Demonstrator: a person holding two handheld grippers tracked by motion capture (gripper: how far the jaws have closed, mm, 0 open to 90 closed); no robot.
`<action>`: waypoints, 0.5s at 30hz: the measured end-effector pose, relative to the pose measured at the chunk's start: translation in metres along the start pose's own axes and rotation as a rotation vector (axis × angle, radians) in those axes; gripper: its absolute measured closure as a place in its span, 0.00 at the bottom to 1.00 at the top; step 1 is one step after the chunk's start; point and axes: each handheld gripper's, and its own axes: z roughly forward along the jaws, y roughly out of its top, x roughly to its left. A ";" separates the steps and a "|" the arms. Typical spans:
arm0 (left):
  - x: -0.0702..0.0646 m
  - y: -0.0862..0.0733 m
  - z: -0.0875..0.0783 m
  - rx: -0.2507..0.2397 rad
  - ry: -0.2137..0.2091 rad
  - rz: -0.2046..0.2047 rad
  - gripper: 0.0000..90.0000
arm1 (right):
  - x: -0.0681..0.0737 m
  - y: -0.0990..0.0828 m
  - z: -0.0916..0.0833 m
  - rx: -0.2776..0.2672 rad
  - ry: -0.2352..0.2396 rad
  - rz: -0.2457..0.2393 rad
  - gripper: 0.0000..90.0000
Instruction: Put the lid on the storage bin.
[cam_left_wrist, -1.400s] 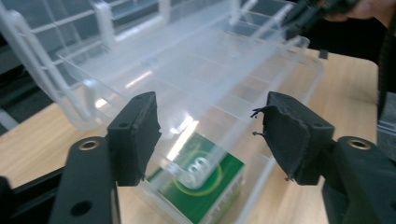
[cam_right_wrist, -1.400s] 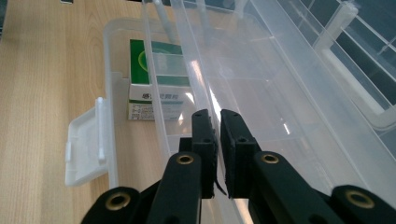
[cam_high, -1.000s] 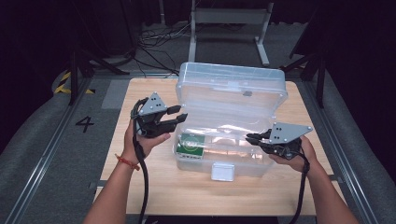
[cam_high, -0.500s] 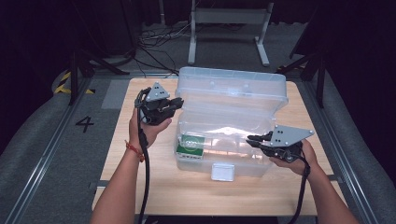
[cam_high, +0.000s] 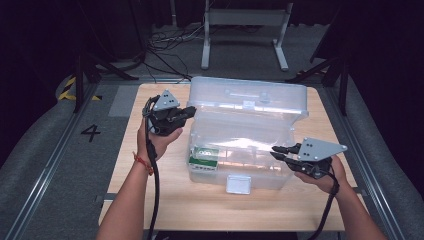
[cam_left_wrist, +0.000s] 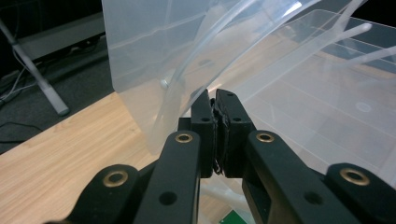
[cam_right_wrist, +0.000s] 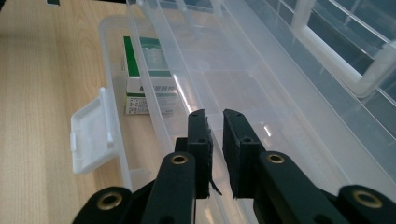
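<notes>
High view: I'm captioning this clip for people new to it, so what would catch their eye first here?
The big clear plastic storage box in the middle of the wooden table, its lid propped open at the back. Next, the green-and-white carton inside at its left front corner. Then the left hand-held gripper, shut, at the box's left rim, and the right hand-held gripper at the right end.

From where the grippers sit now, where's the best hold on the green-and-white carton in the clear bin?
Take the green-and-white carton by its long side faces, coming straight down through the open top. It lies flat in the clear bin's front-left corner, probably too close to the walls for a sideways approach.
</notes>
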 end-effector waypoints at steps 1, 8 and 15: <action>-0.001 -0.001 -0.001 0.004 -0.001 0.003 0.97 | -0.001 -0.003 -0.005 -0.011 0.007 0.015 0.91; -0.004 -0.007 -0.004 0.014 -0.015 0.024 0.99 | -0.004 -0.019 -0.030 -0.035 -0.008 0.061 0.92; -0.010 -0.014 -0.007 0.040 -0.041 0.056 1.00 | -0.005 -0.035 -0.045 -0.031 -0.030 0.104 0.91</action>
